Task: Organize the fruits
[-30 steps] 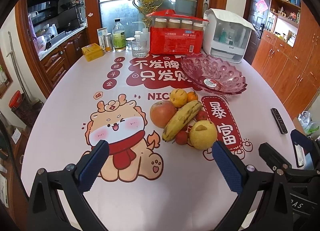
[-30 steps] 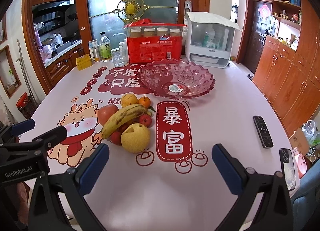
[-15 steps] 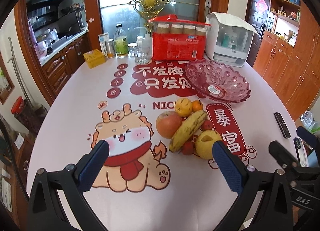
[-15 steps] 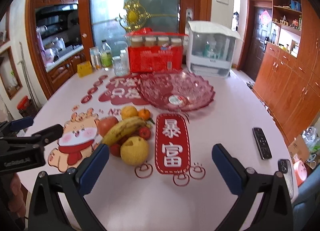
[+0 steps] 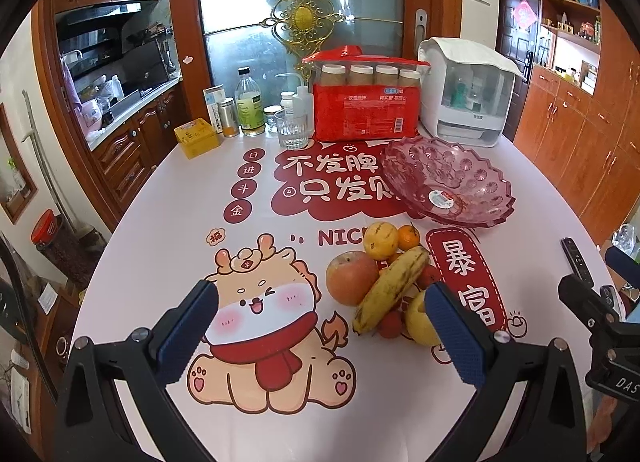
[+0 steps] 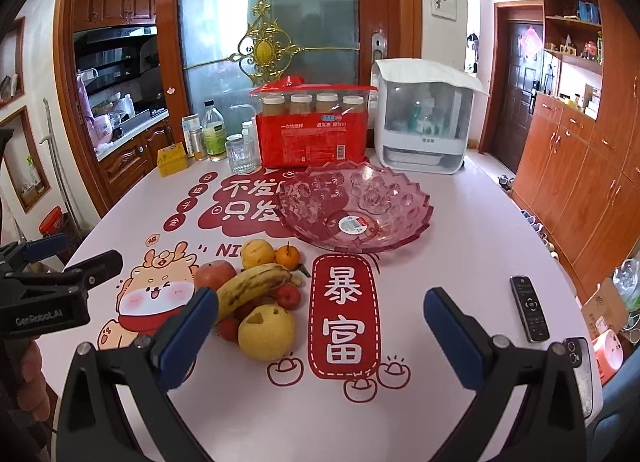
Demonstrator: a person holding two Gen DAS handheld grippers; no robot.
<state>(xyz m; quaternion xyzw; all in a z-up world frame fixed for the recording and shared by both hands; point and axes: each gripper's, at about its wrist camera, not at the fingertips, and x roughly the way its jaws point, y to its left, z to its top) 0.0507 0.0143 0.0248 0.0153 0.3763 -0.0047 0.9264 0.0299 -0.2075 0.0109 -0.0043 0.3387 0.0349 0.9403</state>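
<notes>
— Where does the fruit sit?
— In one heap near the middle of the table [image 6: 472, 230]: a banana [image 6: 252, 286] lies across an apple [image 6: 214, 274], a yellow pear [image 6: 267, 329] on the near side, an orange [image 6: 258, 253] and a small tangerine [image 6: 289, 256] on the far side, small red fruits tucked under.
— And the bowl?
— The pink glass bowl [image 6: 356, 208] stands just beyond the heap, toward the far edge, with nothing in it.
— The tools?
— The left gripper [image 5: 320, 326] and the right gripper [image 6: 320, 322] both hang over the near edge, jaws spread wide, holding nothing.
— Room to move?
— Bare cloth on the left side. A remote [image 6: 529, 313] and a phone [image 6: 579, 372] lie along the right edge.
</notes>
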